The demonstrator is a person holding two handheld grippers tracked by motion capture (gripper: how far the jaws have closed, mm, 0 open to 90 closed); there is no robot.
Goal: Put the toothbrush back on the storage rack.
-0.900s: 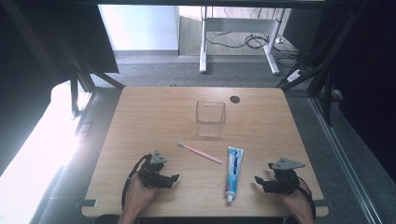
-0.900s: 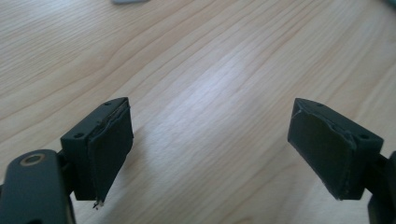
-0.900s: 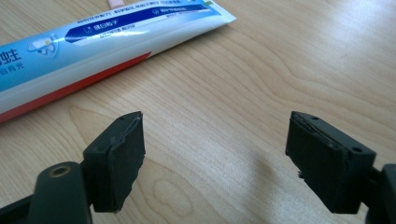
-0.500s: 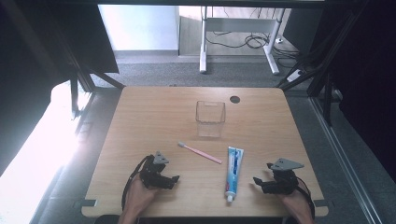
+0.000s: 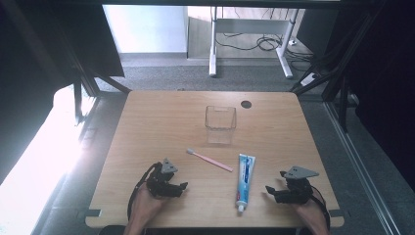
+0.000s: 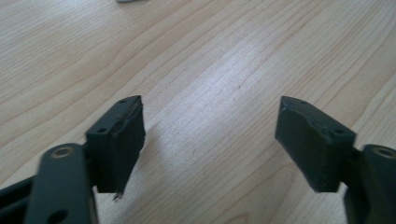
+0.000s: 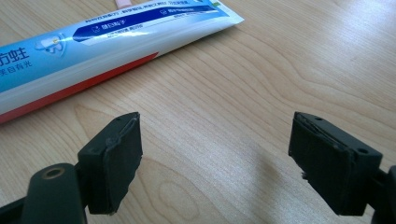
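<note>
A blue and white toothpaste tube (image 5: 244, 180) lies on the wooden table (image 5: 147, 122), cap toward the front edge. A pink toothbrush (image 5: 210, 160) lies slantwise to its left. Behind them stands a clear square cup (image 5: 220, 123). My left gripper (image 5: 182, 187) rests near the front left, held by a hand, jaws open over bare wood (image 6: 210, 130). My right gripper (image 5: 269, 191) rests at the front right, just right of the tube, jaws open with nothing between them (image 7: 215, 154). The tube (image 7: 93, 42) lies ahead and to the left in the right gripper view.
A dark round hole (image 5: 246, 104) sits in the tabletop at the back right. Beyond the table stand white desk legs (image 5: 213, 44) with cables on the floor. Dark frame struts (image 5: 337, 73) flank both sides.
</note>
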